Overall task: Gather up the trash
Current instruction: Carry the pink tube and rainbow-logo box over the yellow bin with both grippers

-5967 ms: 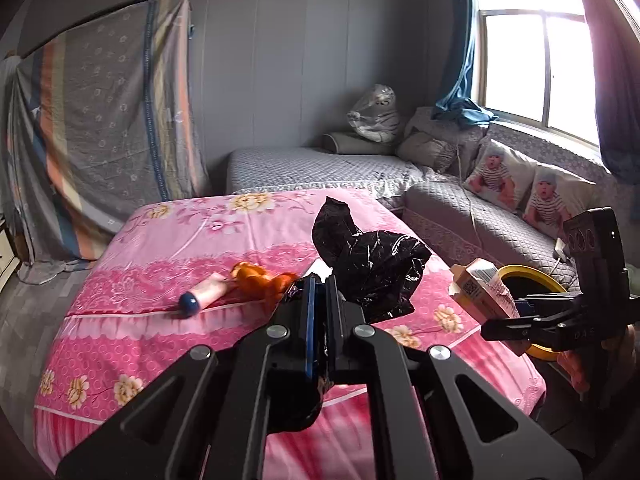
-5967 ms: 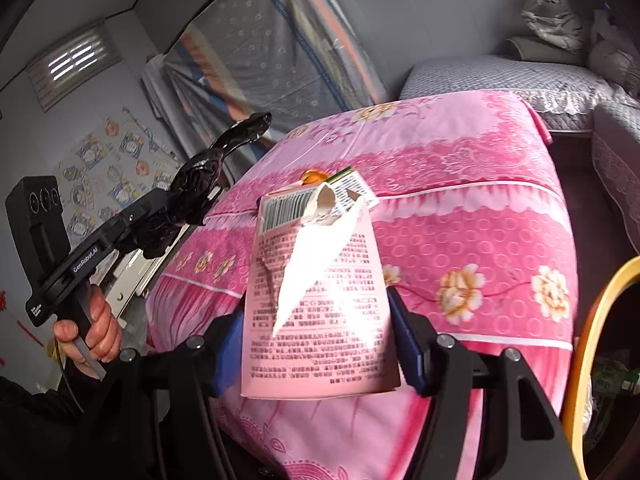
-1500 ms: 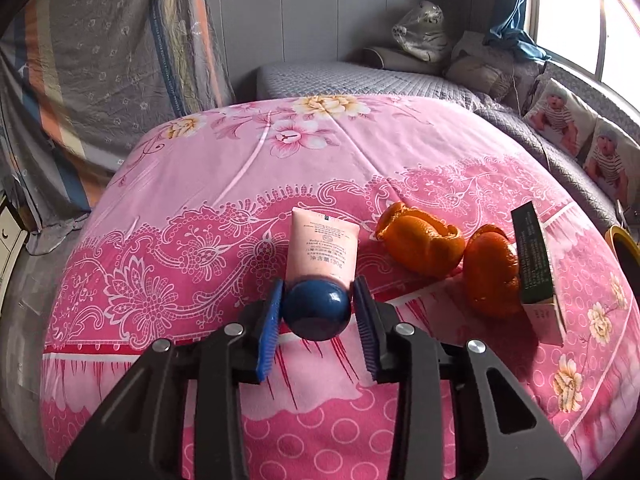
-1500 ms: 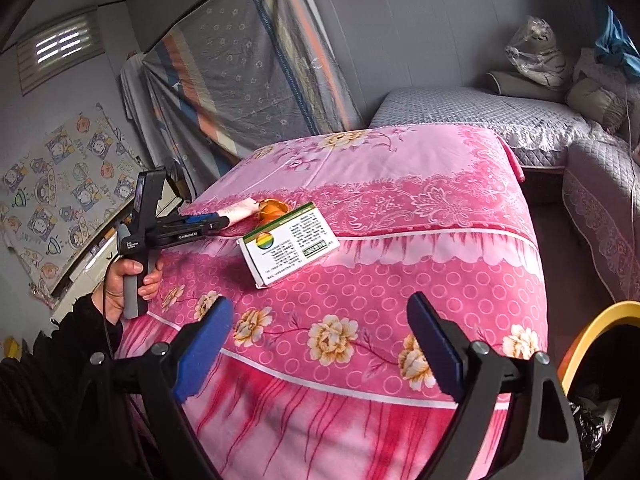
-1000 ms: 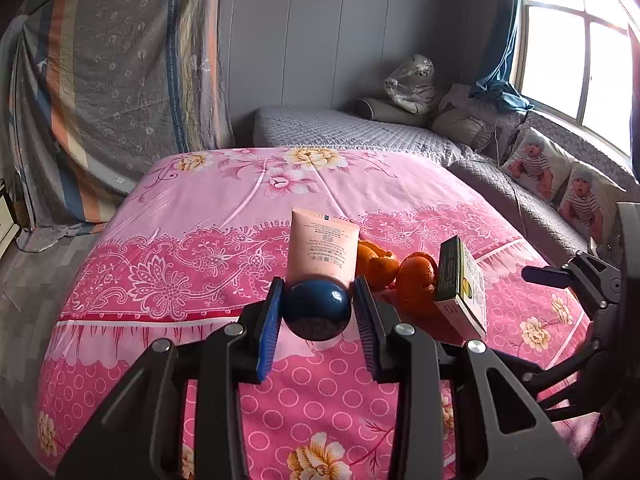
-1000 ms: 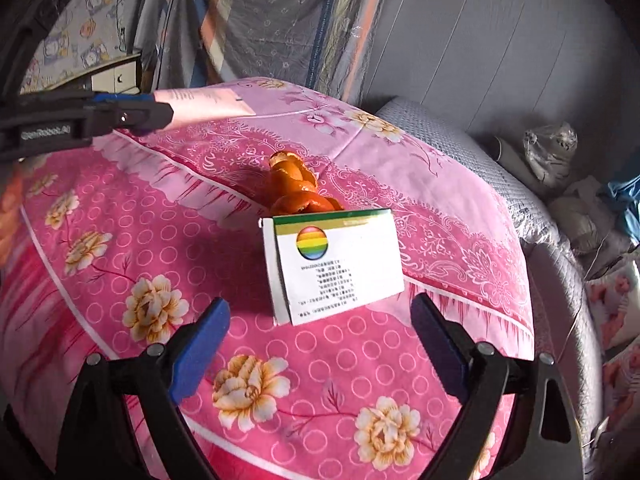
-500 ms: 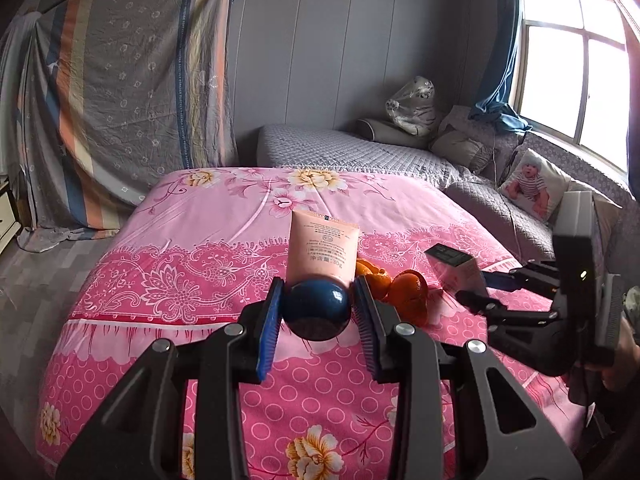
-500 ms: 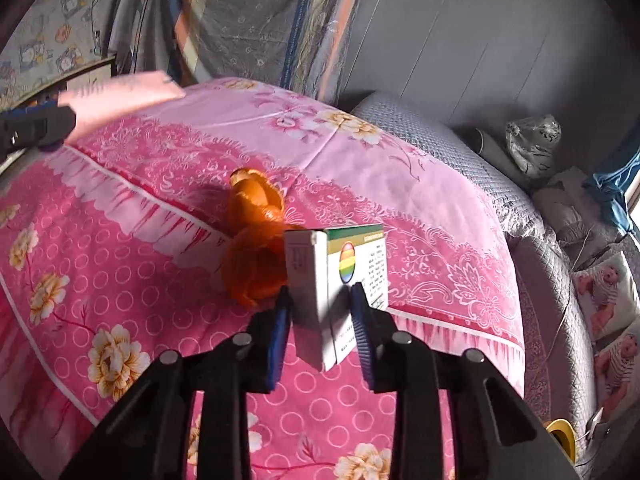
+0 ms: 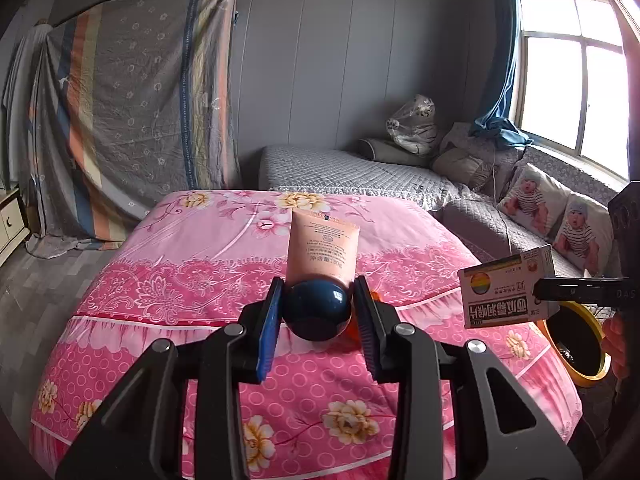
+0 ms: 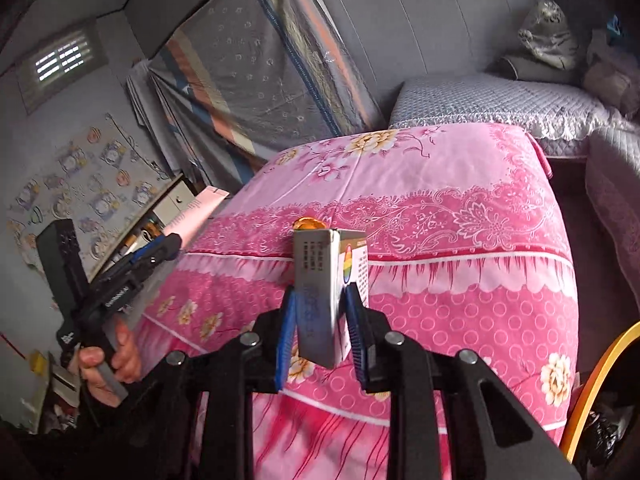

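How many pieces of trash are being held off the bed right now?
2: the tube clamped by its cap in the left gripper, and the box clamped in the right gripper. Orange peel stays on the bed, mostly hidden.

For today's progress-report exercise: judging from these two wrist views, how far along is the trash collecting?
Done: black rubbish already lies in the yellow-rimmed bin. In hand: the left gripper clamps the pink tube by its blue cap; the right gripper grips the small carton, lifted near the bin. Left: orange peel on the pink bedspread.
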Demonstrator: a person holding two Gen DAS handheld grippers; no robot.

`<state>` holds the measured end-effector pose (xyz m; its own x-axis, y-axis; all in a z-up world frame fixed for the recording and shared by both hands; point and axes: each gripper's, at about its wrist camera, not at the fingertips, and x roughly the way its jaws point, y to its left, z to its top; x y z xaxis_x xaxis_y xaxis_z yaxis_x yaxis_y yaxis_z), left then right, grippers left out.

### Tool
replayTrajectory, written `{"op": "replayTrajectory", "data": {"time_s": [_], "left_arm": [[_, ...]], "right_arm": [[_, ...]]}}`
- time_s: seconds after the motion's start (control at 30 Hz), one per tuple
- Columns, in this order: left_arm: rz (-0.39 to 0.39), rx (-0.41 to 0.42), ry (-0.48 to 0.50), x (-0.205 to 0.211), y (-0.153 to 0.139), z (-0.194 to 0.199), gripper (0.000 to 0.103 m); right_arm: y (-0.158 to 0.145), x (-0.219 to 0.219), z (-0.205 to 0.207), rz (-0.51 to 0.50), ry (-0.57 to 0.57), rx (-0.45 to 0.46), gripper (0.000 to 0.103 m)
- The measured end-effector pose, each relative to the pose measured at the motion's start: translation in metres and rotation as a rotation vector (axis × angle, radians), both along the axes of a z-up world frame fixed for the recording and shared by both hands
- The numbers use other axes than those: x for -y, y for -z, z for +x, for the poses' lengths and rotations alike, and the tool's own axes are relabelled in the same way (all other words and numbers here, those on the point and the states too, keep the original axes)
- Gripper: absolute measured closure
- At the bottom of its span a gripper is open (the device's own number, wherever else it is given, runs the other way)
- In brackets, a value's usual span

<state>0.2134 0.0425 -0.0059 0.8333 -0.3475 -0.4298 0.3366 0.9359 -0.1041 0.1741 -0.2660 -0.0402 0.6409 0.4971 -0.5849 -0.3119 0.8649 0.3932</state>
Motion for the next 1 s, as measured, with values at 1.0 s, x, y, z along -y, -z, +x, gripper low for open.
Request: {"op": "replayTrajectory", "data": {"time_s": [1.0], "left_arm": [[0.076,0.117,0.395,0.227,-0.052,-0.084,0.07]], "right_arm": [[-0.013,0.203,-0.15,0.142,0.441,0.195,0.08]]}}
